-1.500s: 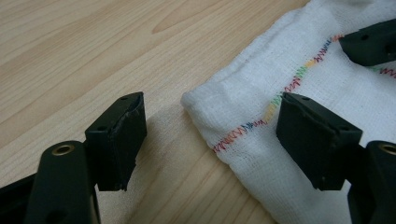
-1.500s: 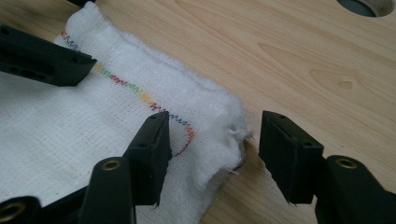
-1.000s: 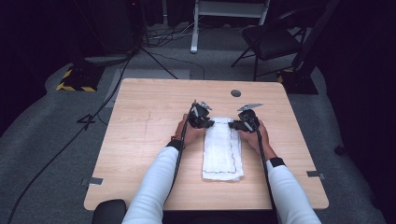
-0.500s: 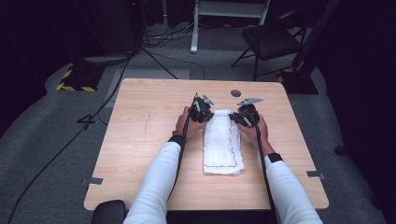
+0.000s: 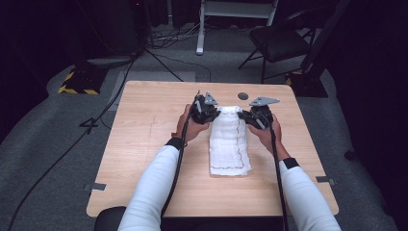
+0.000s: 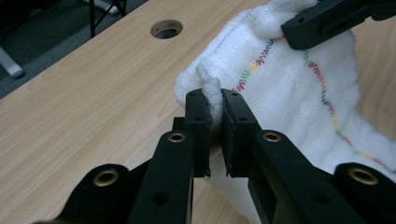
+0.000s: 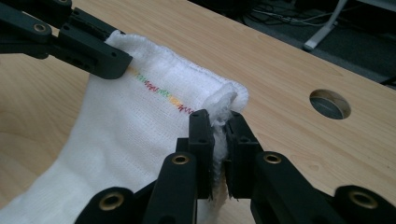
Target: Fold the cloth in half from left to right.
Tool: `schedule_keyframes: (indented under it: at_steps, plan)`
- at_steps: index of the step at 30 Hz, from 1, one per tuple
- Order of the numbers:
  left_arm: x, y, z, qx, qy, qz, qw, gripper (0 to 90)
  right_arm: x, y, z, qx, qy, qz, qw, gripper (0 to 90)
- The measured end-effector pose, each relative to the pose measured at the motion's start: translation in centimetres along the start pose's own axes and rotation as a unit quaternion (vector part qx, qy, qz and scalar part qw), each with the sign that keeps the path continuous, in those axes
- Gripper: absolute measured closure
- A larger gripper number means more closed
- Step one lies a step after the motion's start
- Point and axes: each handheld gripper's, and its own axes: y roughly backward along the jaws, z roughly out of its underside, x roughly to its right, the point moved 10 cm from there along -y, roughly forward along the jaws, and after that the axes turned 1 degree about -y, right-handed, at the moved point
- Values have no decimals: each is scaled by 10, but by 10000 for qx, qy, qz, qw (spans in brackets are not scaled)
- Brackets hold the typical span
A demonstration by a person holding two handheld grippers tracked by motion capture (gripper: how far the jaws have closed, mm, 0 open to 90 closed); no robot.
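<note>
Centre frame, a white towel (image 5: 230,144) lies lengthwise on the wooden table (image 5: 144,144). At its far end, the left gripper (image 6: 214,100) and right gripper (image 7: 219,116) each pinch a corner, jaws pressed together. The cloth hides their tips. The corners sit farther up the table than before.

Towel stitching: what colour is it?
Multicoloured zigzag stitching on the white towel; clearest in the left gripper view.
</note>
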Motion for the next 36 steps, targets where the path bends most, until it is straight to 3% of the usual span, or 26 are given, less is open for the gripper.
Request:
schedule_keyframes:
  at_steps: [2, 5, 8, 11, 16, 22, 30, 33, 36]
  plan:
    - [5, 6, 0, 74, -60, 41, 9999, 823, -5, 5, 2, 11, 75, -82, 9999, 834]
    - [17, 15, 4, 151, -183, 233, 9994, 823, -13, 16, 7, 128, 63, -294, 9995, 834]
    - [30, 23, 9, 247, -294, 469, 9982, 822, -22, 26, 17, 119, 198, -497, 9985, 834]
    - [47, 32, 15, 377, -402, 851, 9948, 820, -31, 34, 27, 66, 304, -654, 9974, 834]
    - [64, 42, 32, 312, -599, 1018, 9925, 815, -49, 48, 42, 35, 433, -1127, 9927, 834]
    - [89, 50, 55, 17, -872, 1230, 9886, 811, -74, 62, 63, -163, 819, -1413, 9864, 833]
    - [114, 59, 77, -187, -1114, 1479, 9825, 789, -84, 73, 86, -338, 894, -1532, 9836, 826]
    - [118, 60, 85, -209, -1009, 1539, 9827, 779, -84, 75, 96, -384, 790, -1519, 9845, 810]
    - [122, 61, 95, -313, -1030, 1577, 9816, 789, -83, 77, 109, -509, 788, -1504, 9842, 800]
